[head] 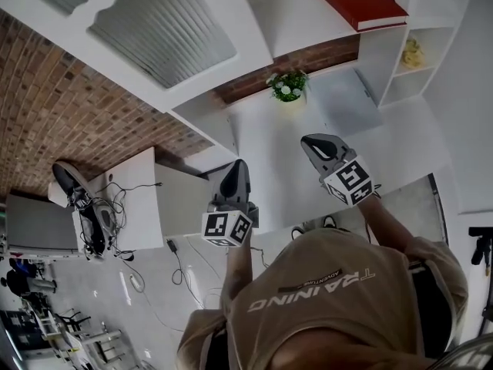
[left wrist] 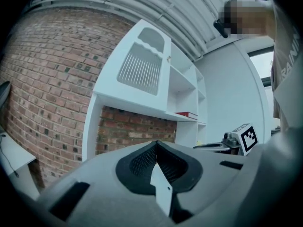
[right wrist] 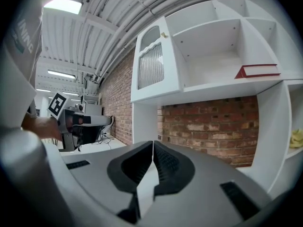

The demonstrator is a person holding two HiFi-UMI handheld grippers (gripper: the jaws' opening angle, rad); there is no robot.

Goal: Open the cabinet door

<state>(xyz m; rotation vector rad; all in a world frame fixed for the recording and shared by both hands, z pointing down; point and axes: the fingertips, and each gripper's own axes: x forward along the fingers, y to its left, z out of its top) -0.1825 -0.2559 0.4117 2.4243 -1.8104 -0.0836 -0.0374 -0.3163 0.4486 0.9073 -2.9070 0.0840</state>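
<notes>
The white cabinet door (head: 162,29) with a ribbed glass panel covers the left upper compartment of the wall unit and looks closed. It also shows in the left gripper view as the door (left wrist: 142,70) and in the right gripper view as the door (right wrist: 152,65), with a small knob (right wrist: 164,34) near its top right corner. My left gripper (head: 237,164) and right gripper (head: 312,141) are held side by side in front of the unit, well below the door and apart from it. Both are shut with nothing between the jaws, left gripper (left wrist: 156,143) and right gripper (right wrist: 152,142).
A red book (head: 358,2) lies on the open shelf right of the door. A small potted plant (head: 287,85) stands on the white counter (head: 262,141) under the shelves. A yellow object (head: 412,52) sits in a right-hand cubby. A desk with tangled cables (head: 92,206) stands to the left.
</notes>
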